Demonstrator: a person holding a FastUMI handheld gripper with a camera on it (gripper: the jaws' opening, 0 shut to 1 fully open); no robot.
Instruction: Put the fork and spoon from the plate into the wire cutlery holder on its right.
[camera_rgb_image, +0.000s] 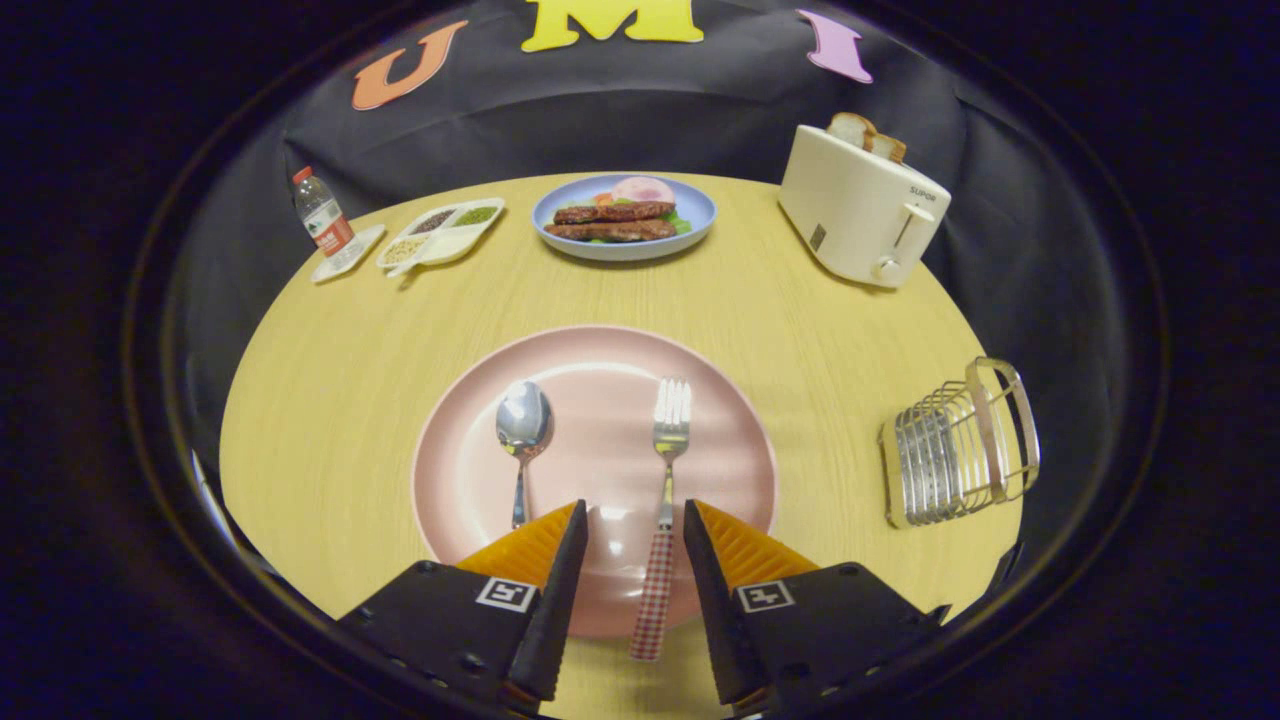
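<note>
You are holding the gripper (633, 525) over the near rim of the pink plate (596, 350) with its fingers standing apart and gripping nothing, the fork's checked handle lying in the gap between them, nearer the right finger. The fork (668, 455) is lying tines-away on the plate's right half and the spoon (522, 430) is lying parallel on the left half, its handle ending just ahead of the left finger. The wire cutlery holder (958, 443) is sitting well right of the plate on the wooden table (330, 400), with a toaster (862, 205) and a blue food plate (624, 215) standing beyond.
</note>
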